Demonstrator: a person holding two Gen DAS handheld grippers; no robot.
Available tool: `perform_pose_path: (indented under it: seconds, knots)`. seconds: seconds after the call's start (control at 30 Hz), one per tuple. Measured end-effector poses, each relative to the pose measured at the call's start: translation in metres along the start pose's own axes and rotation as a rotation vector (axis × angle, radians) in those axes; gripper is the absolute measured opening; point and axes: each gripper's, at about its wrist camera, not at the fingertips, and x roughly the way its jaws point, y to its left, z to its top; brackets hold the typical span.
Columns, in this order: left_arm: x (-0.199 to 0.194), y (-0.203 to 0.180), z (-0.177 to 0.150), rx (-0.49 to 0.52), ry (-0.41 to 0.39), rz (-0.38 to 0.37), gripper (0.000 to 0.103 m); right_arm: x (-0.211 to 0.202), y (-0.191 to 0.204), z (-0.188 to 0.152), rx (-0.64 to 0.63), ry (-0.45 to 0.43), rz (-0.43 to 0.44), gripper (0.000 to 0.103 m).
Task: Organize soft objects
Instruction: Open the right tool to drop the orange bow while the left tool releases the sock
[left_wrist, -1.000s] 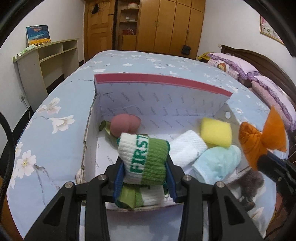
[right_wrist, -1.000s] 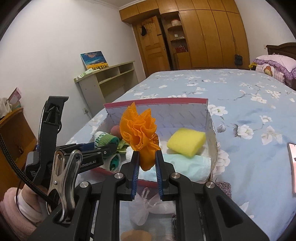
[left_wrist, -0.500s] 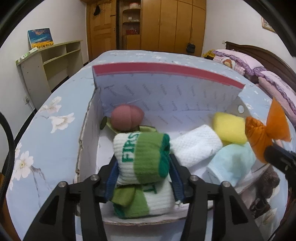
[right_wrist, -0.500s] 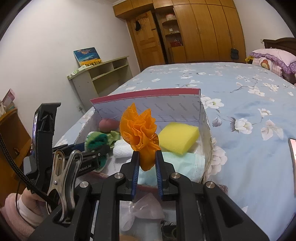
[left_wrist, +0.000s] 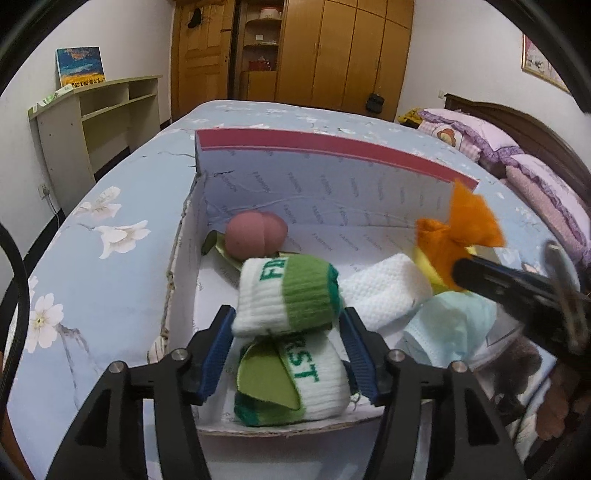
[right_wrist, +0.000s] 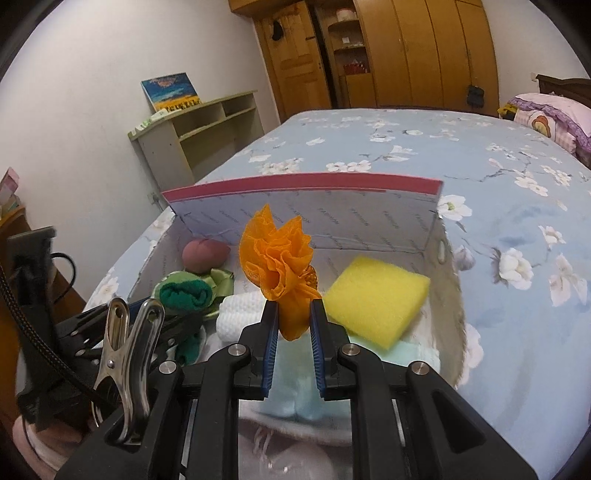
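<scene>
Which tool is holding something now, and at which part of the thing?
The right tool holds the orange cloth bundle at its narrow lower end. The left tool is opening; the rolled sock sits between its pads, unpressed.

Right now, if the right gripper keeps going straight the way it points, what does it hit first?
Probably the yellow sponge block or the white knitted cloth in the cardboard box; depth is unclear. The right gripper holds an orange fabric pouch.

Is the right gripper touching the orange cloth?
Touching. The right wrist view shows the right gripper with both pads pressed against the orange cloth, pinching its lower end.
</scene>
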Motion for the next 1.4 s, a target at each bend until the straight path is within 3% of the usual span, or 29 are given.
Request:
perform_pose_path:
  seconds: [0.3, 0.53, 0.67, 0.9, 1.4]
  knots:
    - [-0.012, -0.004, -0.002, 0.01, -0.006, -0.054, 0.062, 0.024, -0.001, 0.012, -0.004, 0.035, -0.043, 0.018]
    - [-0.017, -0.011, -0.001, 0.012, -0.003, -0.046, 0.062, 0.037, -0.009, 0.01, 0.018, 0.06, -0.046, 0.018]
    - [-0.02, -0.012, 0.0, 0.006, 0.0, -0.045, 0.062, 0.039, -0.01, 0.013, 0.023, 0.068, -0.042, 0.025]
    - [-0.03, -0.013, 0.002, -0.003, -0.007, -0.046, 0.062, 0.026, -0.008, 0.013, 0.023, 0.035, -0.024, 0.037]
    - [-0.052, -0.019, -0.005, -0.005, -0.011, -0.061, 0.062, -0.014, -0.002, 0.004, -0.014, -0.018, -0.008, 0.041]
